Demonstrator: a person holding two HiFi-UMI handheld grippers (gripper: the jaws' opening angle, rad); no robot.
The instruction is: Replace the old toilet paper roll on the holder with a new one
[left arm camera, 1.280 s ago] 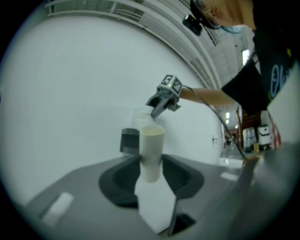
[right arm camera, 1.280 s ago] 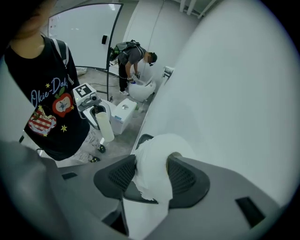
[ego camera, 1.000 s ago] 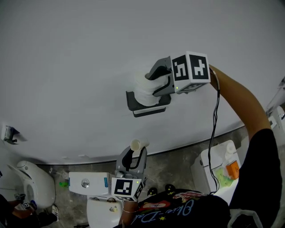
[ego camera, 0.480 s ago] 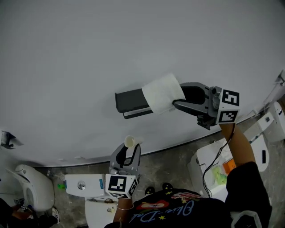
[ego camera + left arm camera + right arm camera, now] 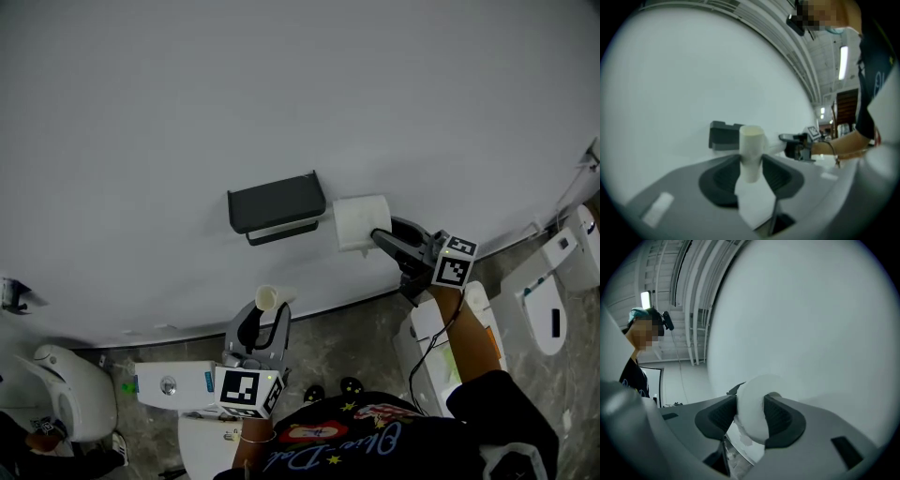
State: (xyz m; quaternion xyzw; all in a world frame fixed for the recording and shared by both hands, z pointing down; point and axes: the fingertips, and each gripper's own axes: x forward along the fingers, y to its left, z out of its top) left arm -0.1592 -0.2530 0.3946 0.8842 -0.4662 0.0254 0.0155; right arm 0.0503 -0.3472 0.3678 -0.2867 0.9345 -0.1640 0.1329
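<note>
The dark grey holder [image 5: 277,206] hangs bare on the white wall. Just right of it, apart from it, my right gripper [image 5: 375,234] is shut on a full white toilet paper roll [image 5: 360,222]. In the right gripper view the roll [image 5: 752,414] fills the gap between both pads. Lower, near the wall's foot, my left gripper [image 5: 266,315] is shut on a bare cardboard tube [image 5: 268,298] that stands upright. In the left gripper view the tube [image 5: 751,151] has a scrap of paper [image 5: 757,205] hanging from it, with the holder [image 5: 723,136] behind.
A white toilet [image 5: 58,392] stands at the lower left and a cistern [image 5: 174,385] lies below my left gripper. More white fixtures [image 5: 553,286] and a white bin [image 5: 433,339] stand at the right. The floor is grey concrete.
My right gripper rolled over and carried the white roll off the holder, right and down. The holder now shows bare. My left gripper with the tube stayed put.
</note>
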